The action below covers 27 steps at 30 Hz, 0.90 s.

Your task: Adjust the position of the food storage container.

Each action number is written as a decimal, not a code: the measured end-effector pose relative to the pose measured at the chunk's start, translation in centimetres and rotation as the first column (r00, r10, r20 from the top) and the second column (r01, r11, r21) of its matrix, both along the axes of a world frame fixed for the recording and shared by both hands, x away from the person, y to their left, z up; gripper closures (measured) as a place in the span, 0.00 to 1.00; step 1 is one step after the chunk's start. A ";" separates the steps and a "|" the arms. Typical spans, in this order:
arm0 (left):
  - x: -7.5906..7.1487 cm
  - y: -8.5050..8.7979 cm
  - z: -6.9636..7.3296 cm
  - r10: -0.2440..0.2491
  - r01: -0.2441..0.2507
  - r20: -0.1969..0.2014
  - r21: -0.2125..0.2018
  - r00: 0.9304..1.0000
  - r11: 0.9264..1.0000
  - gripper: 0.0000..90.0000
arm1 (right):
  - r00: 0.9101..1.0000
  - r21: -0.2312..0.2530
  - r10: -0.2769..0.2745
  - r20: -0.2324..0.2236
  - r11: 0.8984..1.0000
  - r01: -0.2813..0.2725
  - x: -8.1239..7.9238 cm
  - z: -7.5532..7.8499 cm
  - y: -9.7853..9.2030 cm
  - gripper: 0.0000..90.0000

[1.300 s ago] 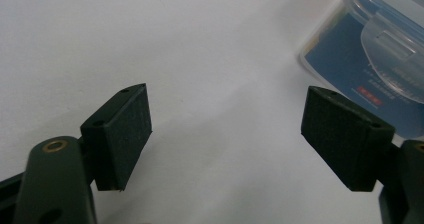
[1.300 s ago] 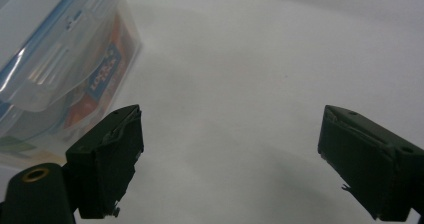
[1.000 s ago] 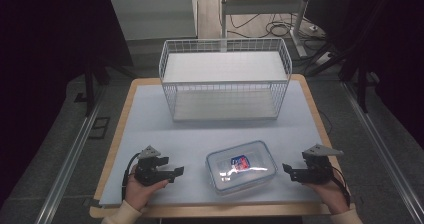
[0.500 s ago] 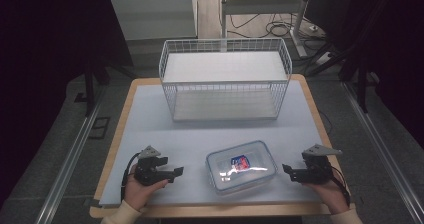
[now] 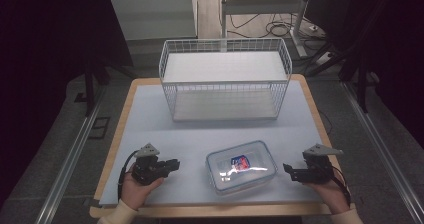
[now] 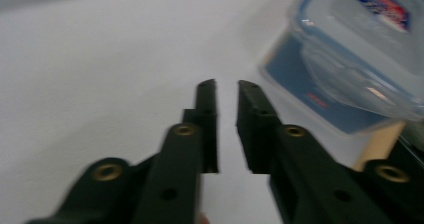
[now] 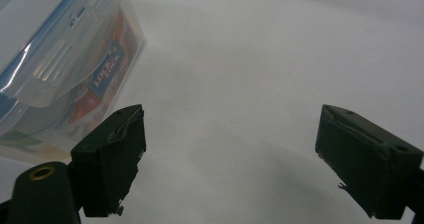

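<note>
Container (image 5: 241, 167) between left tool (image 5: 172, 165), right tool (image 5: 288, 170)

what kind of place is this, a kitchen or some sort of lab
Most likely a lab or recording setup, not a kitchen. A bare white work table holds just a wire basket and a lidded plastic container, floor rails run along both sides, and loose cables lie on the floor behind.
</note>
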State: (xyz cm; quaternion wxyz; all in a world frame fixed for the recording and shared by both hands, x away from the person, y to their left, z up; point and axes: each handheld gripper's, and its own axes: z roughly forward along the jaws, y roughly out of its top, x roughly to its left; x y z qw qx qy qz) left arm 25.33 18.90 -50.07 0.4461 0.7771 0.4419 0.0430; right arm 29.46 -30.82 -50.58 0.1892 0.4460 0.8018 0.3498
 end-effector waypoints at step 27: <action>-1.9 -11.4 3.2 -0.352 0.352 -0.014 0.016 0.936 0.936 1.00 | 1.000 0.008 -0.024 0.006 1.000 0.024 0.0 0.2 -0.2 0.14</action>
